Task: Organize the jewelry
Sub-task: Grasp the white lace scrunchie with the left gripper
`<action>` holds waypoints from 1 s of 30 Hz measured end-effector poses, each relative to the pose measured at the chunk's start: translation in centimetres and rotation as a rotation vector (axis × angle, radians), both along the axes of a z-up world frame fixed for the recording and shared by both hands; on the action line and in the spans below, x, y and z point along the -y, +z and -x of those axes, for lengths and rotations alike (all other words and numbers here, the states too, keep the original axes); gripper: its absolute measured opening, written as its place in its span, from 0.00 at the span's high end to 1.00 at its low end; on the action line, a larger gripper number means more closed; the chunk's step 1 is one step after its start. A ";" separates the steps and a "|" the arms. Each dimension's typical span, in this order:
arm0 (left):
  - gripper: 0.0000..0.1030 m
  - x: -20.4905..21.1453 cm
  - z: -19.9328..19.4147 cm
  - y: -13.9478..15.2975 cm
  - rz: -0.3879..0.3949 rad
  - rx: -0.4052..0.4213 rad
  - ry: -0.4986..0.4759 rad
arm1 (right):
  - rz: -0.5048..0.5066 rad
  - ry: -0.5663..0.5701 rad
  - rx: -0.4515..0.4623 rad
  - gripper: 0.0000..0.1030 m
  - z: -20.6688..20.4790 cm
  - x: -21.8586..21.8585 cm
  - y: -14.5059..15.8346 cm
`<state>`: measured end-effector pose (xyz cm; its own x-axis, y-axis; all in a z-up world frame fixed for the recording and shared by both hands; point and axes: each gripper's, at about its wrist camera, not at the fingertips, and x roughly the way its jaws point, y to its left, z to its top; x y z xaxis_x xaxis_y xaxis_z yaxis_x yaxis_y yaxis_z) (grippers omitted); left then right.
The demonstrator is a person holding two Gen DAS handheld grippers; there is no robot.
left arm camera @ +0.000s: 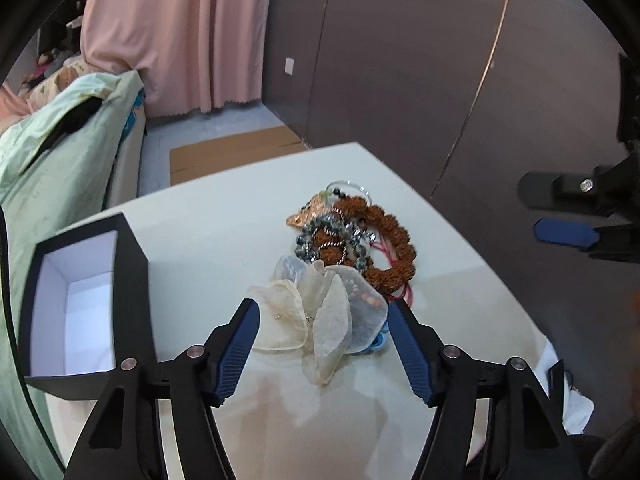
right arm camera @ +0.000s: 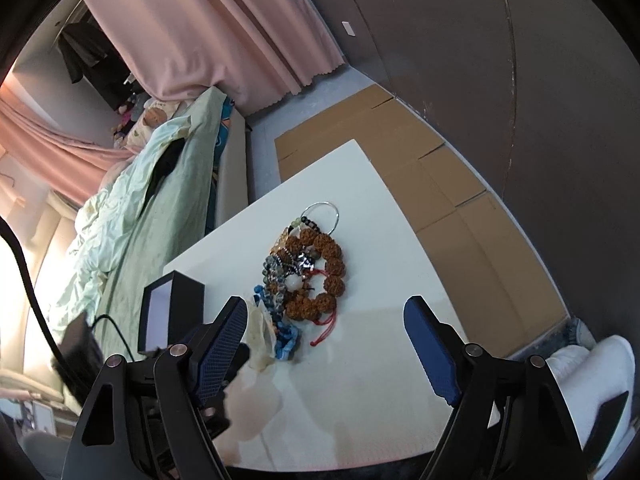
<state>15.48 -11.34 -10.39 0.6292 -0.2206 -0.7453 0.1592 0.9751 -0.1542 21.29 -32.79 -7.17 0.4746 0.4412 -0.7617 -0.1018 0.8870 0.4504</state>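
Note:
A pile of jewelry lies on the white table (left arm camera: 224, 232): a brown bead bracelet (left arm camera: 394, 248), a grey bead strand (left arm camera: 320, 236), a thin metal bangle (right arm camera: 320, 216) and a cream petal hair piece (left arm camera: 320, 320). An open black box (left arm camera: 76, 300) with a white inside stands at the table's left. My left gripper (left arm camera: 322, 312) is open, its fingers either side of the cream petal piece. My right gripper (right arm camera: 326, 316) is open and empty, above the table's near side; it also shows at the right of the left wrist view (left arm camera: 568, 208).
A bed with a pale green cover (right arm camera: 132, 220) runs along the table's left side. Flat cardboard (right arm camera: 400, 136) lies on the floor beyond the table. Pink curtains (right arm camera: 224, 32) and a dark wall (left arm camera: 440, 60) stand behind. White cloth (right arm camera: 588, 384) lies at the right.

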 end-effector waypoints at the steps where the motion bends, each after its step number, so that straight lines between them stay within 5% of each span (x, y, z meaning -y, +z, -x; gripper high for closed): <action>1: 0.36 0.0 -0.3 -0.4 -0.003 -0.012 0.008 | 0.006 -0.005 -0.010 0.21 -0.2 0.1 -0.2; 3: 0.38 0.1 -0.9 -1.1 -0.009 -0.034 0.036 | 0.011 -0.012 -0.031 0.21 -0.6 0.2 -0.7; 8: 0.80 0.6 -1.9 -2.3 -0.024 -0.090 0.033 | 0.013 -0.001 -0.033 0.21 -1.0 0.3 -0.8; 11: 0.92 0.9 -1.7 -2.1 -0.034 -0.076 0.029 | 0.015 0.003 -0.032 0.21 -1.0 0.5 -0.8; 24: 0.99 -1.4 0.7 2.8 0.036 0.070 0.062 | -0.028 0.039 -0.060 0.22 -0.7 -0.5 -1.5; 30: 0.99 -3.6 1.5 4.7 0.079 0.111 0.099 | -0.069 0.081 -0.129 0.34 -1.4 -2.6 -3.4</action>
